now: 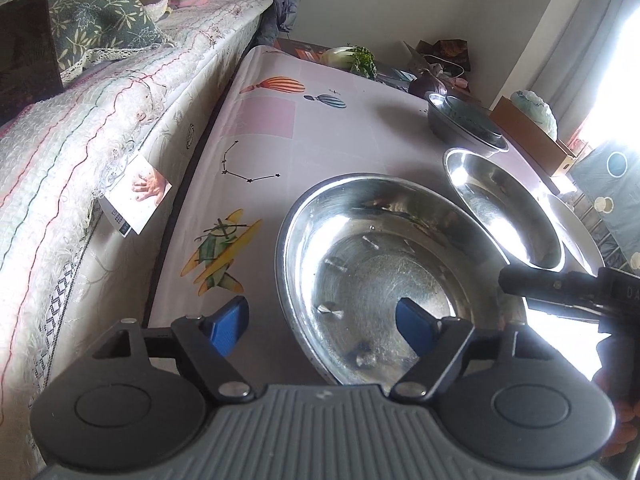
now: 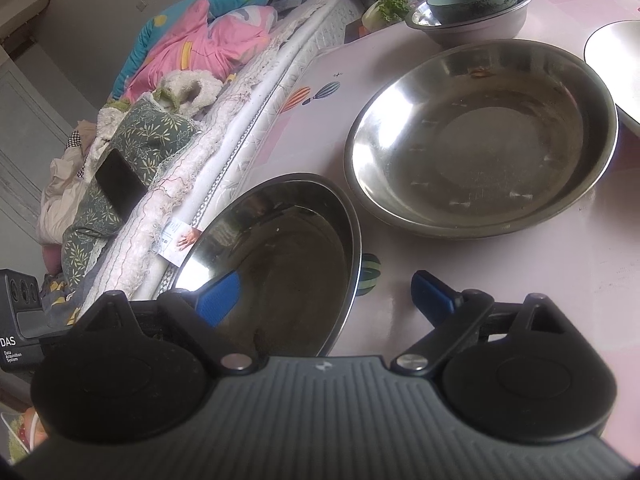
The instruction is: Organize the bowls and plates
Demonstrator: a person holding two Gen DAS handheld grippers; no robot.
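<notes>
Thin steel plate (image 1: 384,276) at lower centre: light, stiff, slick; best pinched at the rim. Left tool (image 1: 322,326) wide, straddling that rim; right tool (image 2: 328,300) wide, empty.

I see a pale pink tablecloth printed with hot-air balloons and a yellow aeroplane (image 1: 256,128), and along its edge a white knitted bed throw with coloured stitching (image 1: 80,152). On the bed lie a green leaf-patterned cushion (image 2: 148,136) with a black phone (image 2: 120,188) resting on it, and a pink and blue quilt (image 2: 192,48) beyond. At the table's far end sits a bunch of leafy greens (image 1: 362,58).
</notes>
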